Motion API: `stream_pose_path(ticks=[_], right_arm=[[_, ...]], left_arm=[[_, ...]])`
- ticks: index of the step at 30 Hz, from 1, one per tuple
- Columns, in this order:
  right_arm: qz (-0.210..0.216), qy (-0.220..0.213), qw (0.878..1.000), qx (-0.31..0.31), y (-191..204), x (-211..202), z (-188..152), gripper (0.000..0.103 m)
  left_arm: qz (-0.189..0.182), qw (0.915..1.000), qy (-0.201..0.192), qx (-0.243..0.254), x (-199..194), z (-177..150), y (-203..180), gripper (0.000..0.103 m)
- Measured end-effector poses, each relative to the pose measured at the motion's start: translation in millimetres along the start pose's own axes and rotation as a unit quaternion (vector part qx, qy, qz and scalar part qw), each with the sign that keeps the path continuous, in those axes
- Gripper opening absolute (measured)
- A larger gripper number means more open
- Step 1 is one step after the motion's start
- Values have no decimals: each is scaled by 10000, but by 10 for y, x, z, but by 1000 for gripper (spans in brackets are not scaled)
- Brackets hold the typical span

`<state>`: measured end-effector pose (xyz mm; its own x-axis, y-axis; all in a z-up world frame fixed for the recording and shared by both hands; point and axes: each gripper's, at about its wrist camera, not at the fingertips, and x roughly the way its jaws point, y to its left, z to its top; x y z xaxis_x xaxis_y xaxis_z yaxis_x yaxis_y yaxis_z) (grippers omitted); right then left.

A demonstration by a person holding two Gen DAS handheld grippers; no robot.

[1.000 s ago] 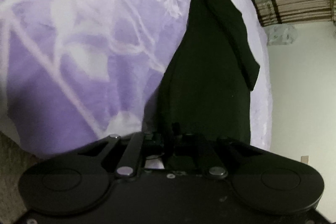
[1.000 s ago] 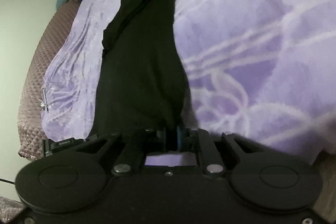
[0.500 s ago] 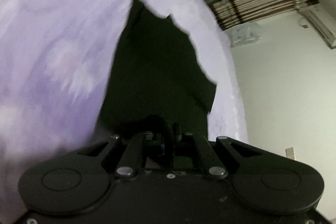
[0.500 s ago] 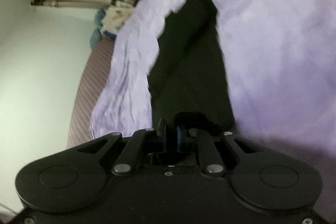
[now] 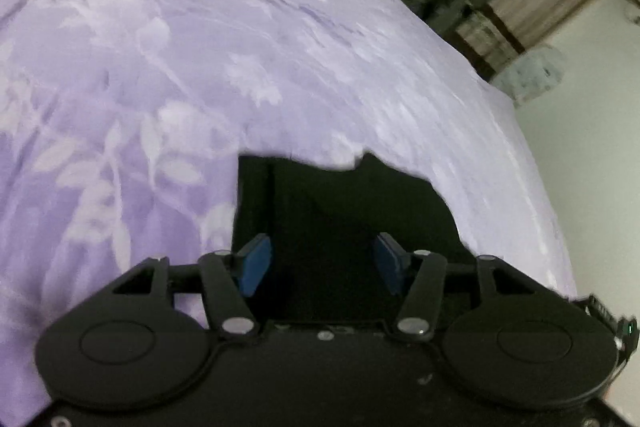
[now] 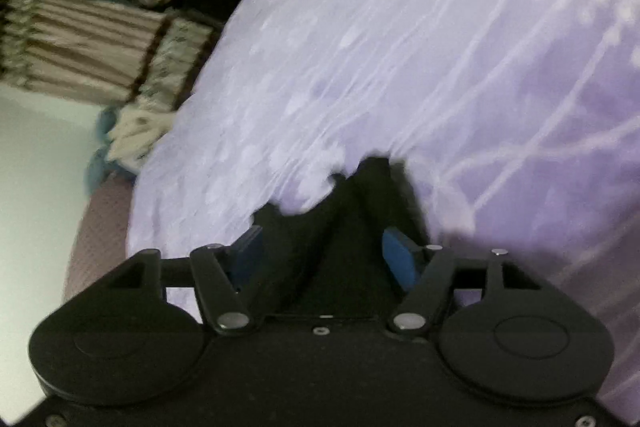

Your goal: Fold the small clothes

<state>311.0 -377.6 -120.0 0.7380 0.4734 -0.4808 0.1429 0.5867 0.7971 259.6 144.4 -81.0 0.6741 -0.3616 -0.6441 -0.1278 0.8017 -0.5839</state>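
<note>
Black garment [image 5: 332, 211], lilac leaf-patterned bedspread [image 5: 180, 67]

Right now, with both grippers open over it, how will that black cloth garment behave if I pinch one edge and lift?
The black cloth garment is probably floppy: it lies flat with soft folds. It likely drapes from the pinch. The purple floral bedspread looks fuzzy, so dragging may bunch it. Both the left gripper and right gripper are open.

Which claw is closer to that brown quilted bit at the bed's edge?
Right. The right claw, open over the black garment, has the quilted edge beside it; the left claw's view doesn't show it.
</note>
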Motion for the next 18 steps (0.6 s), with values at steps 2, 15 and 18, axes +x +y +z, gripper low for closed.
stream_pose_path(ticks=[2,15,18], right_arm=[[140,133,9997,-180,-75,-95,-218,61],[-222,814,9946,-609,-485,-361,-1142,61],[-199,582,9977,-268,-520,-267,-1087,61]], left_arm=[[51,9996,199,195,-55,-232,62,57],[-421,9858,288,-1599,-7,-1208,560,59],[-404,9827,161,-1803,91,-1126,531,59]])
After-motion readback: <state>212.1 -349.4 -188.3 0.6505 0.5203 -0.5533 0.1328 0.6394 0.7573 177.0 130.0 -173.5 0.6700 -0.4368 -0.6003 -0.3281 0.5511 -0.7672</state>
